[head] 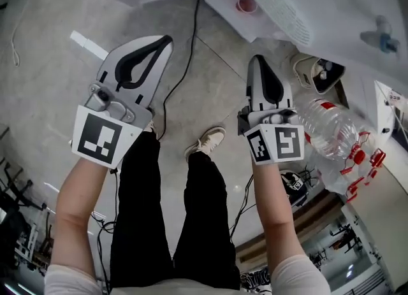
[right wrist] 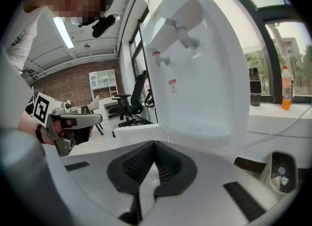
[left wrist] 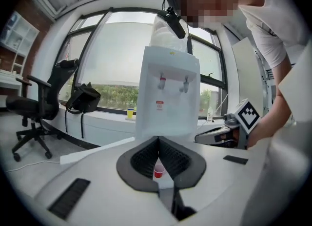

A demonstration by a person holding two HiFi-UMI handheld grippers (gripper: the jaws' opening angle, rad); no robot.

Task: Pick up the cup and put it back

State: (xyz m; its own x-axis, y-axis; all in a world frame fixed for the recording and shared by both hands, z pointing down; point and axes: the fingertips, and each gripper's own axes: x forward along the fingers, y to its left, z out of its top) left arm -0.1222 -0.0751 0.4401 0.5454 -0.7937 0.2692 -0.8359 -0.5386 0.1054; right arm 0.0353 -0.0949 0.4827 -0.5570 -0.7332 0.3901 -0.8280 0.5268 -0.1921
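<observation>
Presently, the water dispenser [left wrist: 168, 93] is the largest item in view. It stands ahead of both tongs, with its two taps above their tips. A clear bottle [head: 328, 128] appears on the outer side of the right tongs [right wrist: 154, 144]; how far below them it lies cannot be judged.

State of the tongs:
- The left tongs [left wrist: 157, 139] are closed tip to tip and hold nothing.
- The right tongs are likewise fully closed and empty.

The cup [head: 247, 4] is small and red. It stands upright on the dispenser's white ledge [head: 220, 4], ahead of and between the two tongs, well apart from both. From the left tongs it shows straight ahead, through the gap behind the closed tips.

Handling, as a judgement: the cup is probably light and thin-walled. It is therefore easy to tip and easy to crush.
- Open the tongs before approaching.
- Take hold across the side wall at about mid-height.
- Close gently, only until the pads bear on the wall.
- Keep the cup upright, since contents cannot be ruled out.

Limits of view:
- The cup's material and fill cannot be determined; it is too small in every view.
- The left tongs cover part of the cup in their own view.
- The right gripper view does not show the cup.
- The head view cuts off most of the dispenser.
</observation>
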